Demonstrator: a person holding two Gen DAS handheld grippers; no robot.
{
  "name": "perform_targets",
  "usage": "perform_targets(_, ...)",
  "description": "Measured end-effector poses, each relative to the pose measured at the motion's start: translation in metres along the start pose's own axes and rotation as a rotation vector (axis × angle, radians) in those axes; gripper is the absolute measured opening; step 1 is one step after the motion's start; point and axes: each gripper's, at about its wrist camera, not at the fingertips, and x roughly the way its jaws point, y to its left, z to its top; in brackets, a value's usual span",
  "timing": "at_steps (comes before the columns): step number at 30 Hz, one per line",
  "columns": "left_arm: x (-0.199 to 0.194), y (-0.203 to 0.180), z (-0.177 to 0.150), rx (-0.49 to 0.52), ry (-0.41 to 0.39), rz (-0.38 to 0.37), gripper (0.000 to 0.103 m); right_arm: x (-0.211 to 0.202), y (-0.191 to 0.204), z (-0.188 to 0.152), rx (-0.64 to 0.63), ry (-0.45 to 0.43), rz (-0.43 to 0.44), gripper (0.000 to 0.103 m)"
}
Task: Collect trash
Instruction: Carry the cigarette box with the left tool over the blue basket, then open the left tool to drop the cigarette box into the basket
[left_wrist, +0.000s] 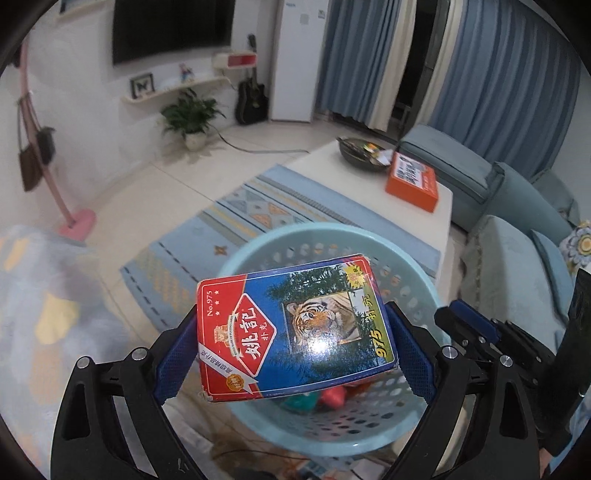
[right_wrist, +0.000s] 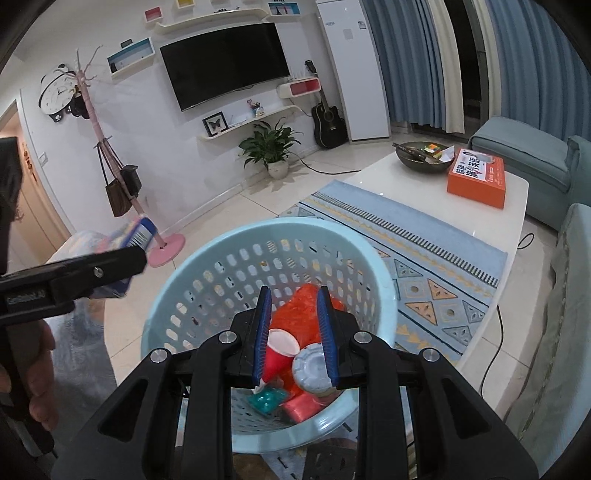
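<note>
One playing-card box (left_wrist: 295, 328) sits clamped across its short ends in the left gripper (left_wrist: 291, 350), hanging over the pale blue perforated basket (left_wrist: 255, 251). It looks light, stiff-sided cardboard with a glossy, likely slippery face and a worn corner, so the end-on pinch suits it. The right gripper (right_wrist: 293, 332) hovers above the basket with jaws narrow and nothing between them. Inside lie a red paper cup (right_wrist: 279, 352), a grey lid (right_wrist: 310, 369), orange plastic (right_wrist: 306, 306) and a teal wrapper (right_wrist: 267, 398).

My left gripper (left_wrist: 295, 332) clamps a playing-card box (left_wrist: 295, 328) between its blue pads (left_wrist: 173, 365), above the light-blue perforated basket (left_wrist: 255, 251) holding red and green trash.
</note>
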Motion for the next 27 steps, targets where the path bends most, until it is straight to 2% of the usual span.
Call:
perform_targets(4, 0.014, 0.001, -0.002, -0.016, 0.046, 0.031, 0.092, 0.004, -0.003, 0.001, 0.004, 0.012, -0.002, 0.023)
perform_targets(6, 0.015, 0.004, -0.003, -0.028, 0.064, 0.02, 0.093, 0.005, -0.002, 0.0, 0.002, 0.017, 0.003, 0.023)
perform_targets(11, 0.008, -0.003, -0.001, 0.008, 0.033, 0.014, 0.094, 0.0, 0.004, 0.001, 0.001, 0.015, 0.004, 0.023)
perform_targets(15, 0.007, 0.002, 0.004, 0.019, 0.022, -0.042, 0.096, -0.003, 0.004, 0.004, 0.004, 0.007, -0.002, 0.023)
perform_targets(21, 0.005, 0.016, 0.006, -0.033, 0.032, 0.018, 0.096, -0.009, 0.009, 0.006, 0.01, -0.002, -0.002, 0.023)
perform_targets(23, -0.004, 0.016, 0.004, -0.011, 0.01, 0.066, 0.096, -0.011, 0.013, 0.006, 0.005, -0.001, 0.002, 0.023)
perform_targets(24, -0.013, 0.015, 0.002, 0.01, -0.013, 0.113, 0.096, -0.013, 0.017, 0.005, 0.001, -0.001, 0.007, 0.023)
perform_targets(27, -0.035, 0.01, -0.008, 0.039, -0.058, 0.159, 0.096, -0.018, 0.027, 0.001, -0.008, 0.005, 0.016, 0.023)
